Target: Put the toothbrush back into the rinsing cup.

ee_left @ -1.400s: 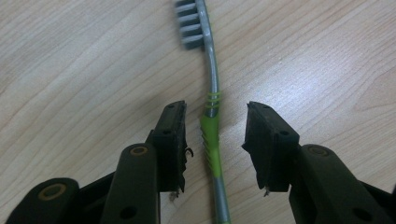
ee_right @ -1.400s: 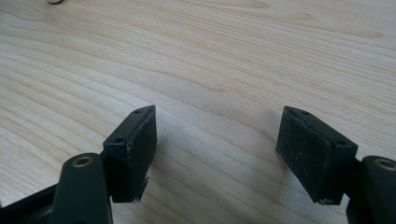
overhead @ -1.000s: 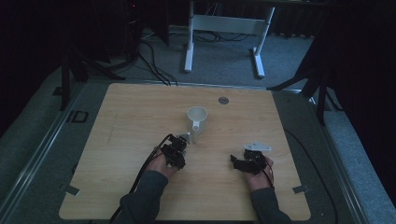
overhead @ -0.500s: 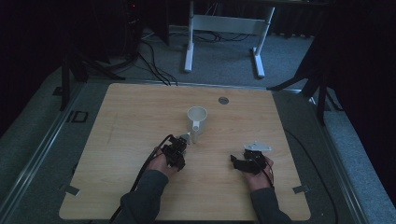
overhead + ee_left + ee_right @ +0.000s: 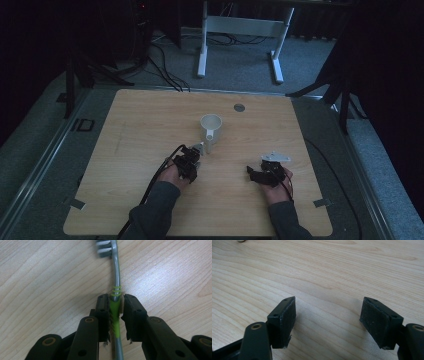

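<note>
— Where are we seeing the toothbrush [image 5: 115,290]?

— It is lying flat on the wooden table [image 5: 150,120], just in front of the white mug [image 5: 211,129]. Our left gripper [image 5: 115,308] has just been closing, and its jaws are now pinching the green grip.

— And our right gripper [image 5: 328,315]?

— Its jaws are standing wide apart over bare wood, well to the side, holding nothing.

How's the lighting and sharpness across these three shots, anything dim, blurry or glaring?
High view: dim, dark surroundings, the white mug small and soft. Left gripper view: bright and sharp on the toothbrush, pale glare on the table at right, and the left gripper casts a shadow. Right gripper view: evenly lit, the right gripper sharp, the far wood grain softer.
</note>
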A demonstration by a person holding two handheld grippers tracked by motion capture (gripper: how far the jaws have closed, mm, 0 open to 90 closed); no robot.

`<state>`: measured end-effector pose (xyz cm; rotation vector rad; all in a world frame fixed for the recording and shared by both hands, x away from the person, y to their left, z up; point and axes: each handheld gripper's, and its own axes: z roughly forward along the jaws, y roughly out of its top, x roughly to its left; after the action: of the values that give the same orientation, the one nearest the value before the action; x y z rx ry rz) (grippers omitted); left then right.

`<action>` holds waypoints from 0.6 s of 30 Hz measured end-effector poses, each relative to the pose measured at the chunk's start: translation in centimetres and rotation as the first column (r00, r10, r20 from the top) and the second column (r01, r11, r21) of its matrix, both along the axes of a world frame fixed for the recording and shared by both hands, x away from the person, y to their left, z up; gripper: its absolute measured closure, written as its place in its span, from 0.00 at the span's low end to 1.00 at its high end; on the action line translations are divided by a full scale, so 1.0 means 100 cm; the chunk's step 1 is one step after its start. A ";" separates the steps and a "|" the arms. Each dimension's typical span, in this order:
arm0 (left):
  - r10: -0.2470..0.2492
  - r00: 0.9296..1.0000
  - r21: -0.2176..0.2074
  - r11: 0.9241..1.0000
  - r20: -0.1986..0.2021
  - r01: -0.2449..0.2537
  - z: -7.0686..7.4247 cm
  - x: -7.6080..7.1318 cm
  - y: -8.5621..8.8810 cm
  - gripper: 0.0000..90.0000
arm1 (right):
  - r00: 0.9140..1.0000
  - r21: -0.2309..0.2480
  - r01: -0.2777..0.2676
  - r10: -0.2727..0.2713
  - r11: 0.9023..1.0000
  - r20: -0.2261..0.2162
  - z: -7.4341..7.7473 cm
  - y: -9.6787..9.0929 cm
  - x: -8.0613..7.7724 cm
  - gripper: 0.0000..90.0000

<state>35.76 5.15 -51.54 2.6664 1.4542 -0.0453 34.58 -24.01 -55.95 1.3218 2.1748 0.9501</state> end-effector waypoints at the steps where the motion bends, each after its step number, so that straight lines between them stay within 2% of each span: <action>1: 0.000 1.000 0.002 1.000 -0.001 0.000 0.000 0.000 0.000 0.83 | 1.000 0.000 0.000 0.000 1.000 0.000 0.000 0.000 0.000 0.32; 14: -0.008 1.000 0.018 1.000 -0.004 0.008 -0.001 0.001 -0.001 0.88 | 1.000 0.000 0.000 0.000 1.000 0.000 0.000 0.000 0.000 0.32; 18: -0.016 1.000 0.011 1.000 0.015 0.015 0.001 0.000 -0.001 0.89 | 1.000 0.000 0.000 0.000 1.000 0.000 0.000 0.000 0.000 0.32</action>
<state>35.71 5.08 -51.47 2.6813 1.4339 -0.0187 34.58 -24.01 -55.94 1.3215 2.1751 0.9498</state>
